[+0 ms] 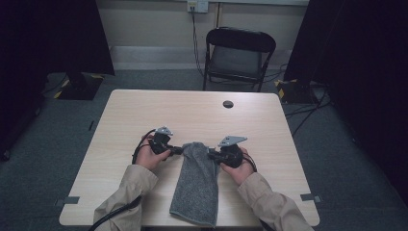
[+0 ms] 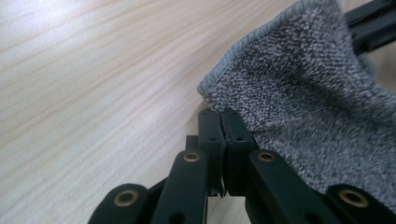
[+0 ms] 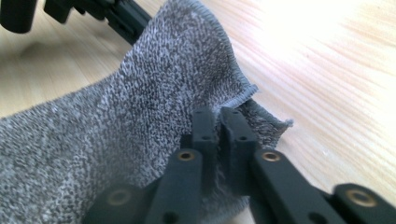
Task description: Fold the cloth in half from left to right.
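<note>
Grey terry towel (image 1: 197, 185) is laid lengthwise on the desk (image 1: 144, 110), near end hanging past the front edge, far end lifted between the two tools. Left tool (image 1: 179, 150) is clamped shut on the far-left corner; in the left gripper view the jaws are seen closed together right at the hemmed edge (image 2: 219, 77), so very little fabric is caught. Right tool (image 1: 210, 154) is likewise pinched on the far-right corner, with the hem (image 3: 243, 95) folded over just ahead of the jaws and slightly more cloth taken in. Main risk is judged to be slip-out on the left: the bite is shallow and near the border, so any sideways tension or a quick lift could pull the corner free. Second risk: uneven pull, since the corners are held close together and the cloth is bunched between them; a skewed or twisted fold is likely if the tools are not moved in step. Third: the overhanging near end could be dragged off the desk edge if the towel is pulled toward the person. Neither tool tip is seen touching the desk.
</note>
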Demonstrator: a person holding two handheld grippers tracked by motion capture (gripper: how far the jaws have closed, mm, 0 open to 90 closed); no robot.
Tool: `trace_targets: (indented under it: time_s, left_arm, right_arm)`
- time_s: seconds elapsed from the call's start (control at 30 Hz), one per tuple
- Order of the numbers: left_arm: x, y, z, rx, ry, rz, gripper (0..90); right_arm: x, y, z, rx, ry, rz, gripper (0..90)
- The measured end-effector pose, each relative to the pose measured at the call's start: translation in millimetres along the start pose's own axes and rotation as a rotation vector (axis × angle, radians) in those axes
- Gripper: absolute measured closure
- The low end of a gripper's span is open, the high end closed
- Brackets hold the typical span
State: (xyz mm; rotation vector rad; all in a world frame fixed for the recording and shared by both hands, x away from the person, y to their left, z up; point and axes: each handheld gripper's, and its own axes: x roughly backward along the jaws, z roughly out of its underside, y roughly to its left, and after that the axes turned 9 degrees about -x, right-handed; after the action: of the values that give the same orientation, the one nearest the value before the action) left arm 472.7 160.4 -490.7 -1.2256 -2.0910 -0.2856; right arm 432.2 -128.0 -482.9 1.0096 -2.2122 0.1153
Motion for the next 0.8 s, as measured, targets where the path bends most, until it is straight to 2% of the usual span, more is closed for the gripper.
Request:
trace_targets:
  time_s: [0.03, 0.07, 0.13, 0.2, 0.23, 0.27, 0.3, 0.33, 0.4, 0.43, 0.5, 0.53, 0.57, 0.6, 0.67, 0.73, 0.8]
  left_arm:
    - [0.5, 1.0, -0.1, -0.001, -0.006, -0.011, 85.8]
    - [0.7, 2.3, 0.1, 0.009, -0.019, -0.017, 80.0]
    - [1.9, 3.7, 0.3, 0.028, -0.039, -0.015, 77.3]
    - [2.7, 2.9, -1.1, 0.046, -0.061, -0.028, 64.6]
    - [2.8, 2.0, -2.1, 0.039, -0.072, -0.038, 54.6]
    - [2.5, 0.0, -3.1, 0.025, -0.07, -0.028, 47.4]
    - [1.1, -2.8, -4.1, 0.011, -0.054, -0.008, 49.1]
    - [-1.2, -6.0, -5.3, -0.006, -0.03, -0.001, 48.6]
    - [-7.7, -11.5, -6.9, -0.038, 0.016, -0.02, 46.4]
    - [-9.9, -12.0, -7.1, -0.053, 0.035, -0.023, 48.3]
    - [-13.3, -12.0, -7.8, -0.045, 0.015, -0.028, 55.2]
    - [-13.5, -12.1, -8.9, -0.047, 0.03, -0.026, 60.9]
    - [-13.6, -12.2, -9.7, -0.064, 0.039, -0.029, 71.0]
    - [-13.2, -13.4, -11.4, -0.079, 0.064, -0.035, 74.9]
    - [-13.4, -14.9, -13.1, -0.099, 0.081, -0.039, 83.9]
    - [-11.2, -13.6, -13.7, -0.097, 0.094, -0.066, 86.8]
    - [-9.0, -11.0, -11.3, -0.079, 0.071, -0.089, 87.2]
  right_arm:
    - [0.2, -0.6, 0.8, 0.004, 0.009, 0.009, 83.8]
    - [0.3, -1.2, 1.5, 0.017, 0.014, 0.022, 83.5]
    - [1.0, -3.8, 2.3, 0.005, 0.019, 0.028, 82.4]
    - [0.8, -5.1, 2.1, 0.017, 0.031, 0.035, 83.1]
    - [0.7, -5.3, 1.9, 0.014, 0.032, 0.039, 82.6]
    - [0.8, -5.0, 1.3, 0.014, 0.033, 0.055, 80.5]
    - [0.2, -4.3, 0.6, 0.014, 0.031, 0.068, 75.3]
    - [-0.8, -3.9, 0.0, 0.007, 0.026, 0.067, 74.3]
    - [-4.6, -1.8, -0.6, 0.023, 0.035, 0.07, 72.7]
    - [-7.1, -0.6, -0.3, 0.024, 0.048, 0.079, 73.2]
    - [-11.9, 0.0, 1.9, 0.037, 0.071, 0.104, 76.6]
    - [-11.9, -0.5, 2.3, 0.026, 0.068, 0.095, 79.6]
    - [-10.4, -0.9, 1.6, 0.027, 0.077, 0.089, 84.6]
    - [-9.5, -1.2, 1.6, 0.029, 0.078, 0.091, 87.0]
    - [-5.3, -3.3, 2.1, 0.03, 0.072, 0.103, 88.5]
    - [0.2, -7.4, 2.3, 0.021, 0.063, 0.119, 88.8]
    - [5.8, -11.6, 2.8, 0.008, 0.052, 0.136, 88.8]
